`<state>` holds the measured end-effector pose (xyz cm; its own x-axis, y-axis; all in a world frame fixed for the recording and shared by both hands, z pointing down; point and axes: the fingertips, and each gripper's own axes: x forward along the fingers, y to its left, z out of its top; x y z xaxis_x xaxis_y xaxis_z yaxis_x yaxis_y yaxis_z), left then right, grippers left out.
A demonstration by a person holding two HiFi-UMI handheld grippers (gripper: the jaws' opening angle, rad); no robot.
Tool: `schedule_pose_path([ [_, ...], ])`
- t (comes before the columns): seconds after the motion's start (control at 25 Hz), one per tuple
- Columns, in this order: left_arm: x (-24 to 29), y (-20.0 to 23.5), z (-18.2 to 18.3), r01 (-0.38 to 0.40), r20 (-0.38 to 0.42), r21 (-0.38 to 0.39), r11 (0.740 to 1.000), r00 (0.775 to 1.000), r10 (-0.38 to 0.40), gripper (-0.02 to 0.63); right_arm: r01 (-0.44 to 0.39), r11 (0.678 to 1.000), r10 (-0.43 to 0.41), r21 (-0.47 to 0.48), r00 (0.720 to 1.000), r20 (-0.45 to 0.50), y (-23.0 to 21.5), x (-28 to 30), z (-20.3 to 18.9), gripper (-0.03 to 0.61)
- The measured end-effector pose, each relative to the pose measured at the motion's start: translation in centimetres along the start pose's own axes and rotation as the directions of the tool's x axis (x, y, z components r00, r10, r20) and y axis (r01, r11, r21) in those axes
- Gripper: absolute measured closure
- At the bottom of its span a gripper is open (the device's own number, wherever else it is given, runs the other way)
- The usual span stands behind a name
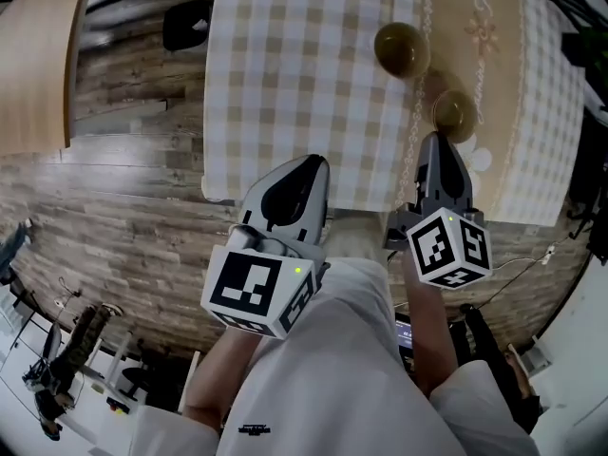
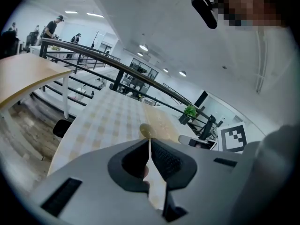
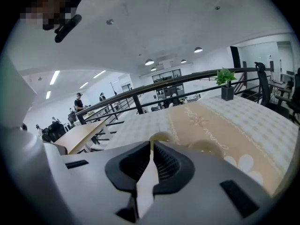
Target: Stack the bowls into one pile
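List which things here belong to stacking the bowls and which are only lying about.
For the job: far bowl; near bowl; left hand-held gripper and right hand-held gripper, both shut, empty.
Lying about: potted plant; black seat; wooden table.

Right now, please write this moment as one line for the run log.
state: far bowl, near bowl, apart, unstacked | left gripper: jaws shut, empty | right gripper: jaws shut, empty

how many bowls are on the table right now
2. The far bowl sits where the checked cloth meets the tan runner; the near bowl is on the runner, just ahead of the right claw. None seems hidden.
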<state>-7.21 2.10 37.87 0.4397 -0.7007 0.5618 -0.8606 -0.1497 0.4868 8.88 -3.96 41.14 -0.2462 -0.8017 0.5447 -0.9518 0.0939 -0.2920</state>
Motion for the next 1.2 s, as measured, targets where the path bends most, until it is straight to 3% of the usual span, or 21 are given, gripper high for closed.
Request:
schedule_pose_path([
  [0.32,-0.6,1.4,0.4,0.097,-0.069,0.064,0.993,0.993,-0.092,0.583,0.083,0.995,-0.084,0.060,0.996,0.016,1.6,-1.2,-1.7,0.543],
  [0.64,3.9,-0.9,-0.4,0.185,-0.170,0.108,0.977,0.971,-0.166,0.583,0.153,0.980,-0.154,0.128,0.988,-0.006,-2.3,0.3,-3.0,0.541],
  [0.88,7.4,-2.5,-1.3,0.254,-0.271,0.148,0.956,0.940,-0.207,0.583,0.214,0.968,-0.208,0.129,0.977,-0.052,-4.8,1.4,-3.7,0.541],
  [1.04,9.5,-3.8,-1.7,0.284,-0.311,0.157,0.946,0.923,-0.226,0.583,0.270,0.938,-0.265,0.217,0.963,-0.050,-8.1,1.3,-3.7,0.541],
  [1.2,11.7,-5.1,-2.8,0.320,-0.364,0.167,0.933,0.899,-0.243,0.583,0.309,0.873,-0.319,0.378,0.947,-0.039,-11.7,1.1,-4.2,0.541],
])
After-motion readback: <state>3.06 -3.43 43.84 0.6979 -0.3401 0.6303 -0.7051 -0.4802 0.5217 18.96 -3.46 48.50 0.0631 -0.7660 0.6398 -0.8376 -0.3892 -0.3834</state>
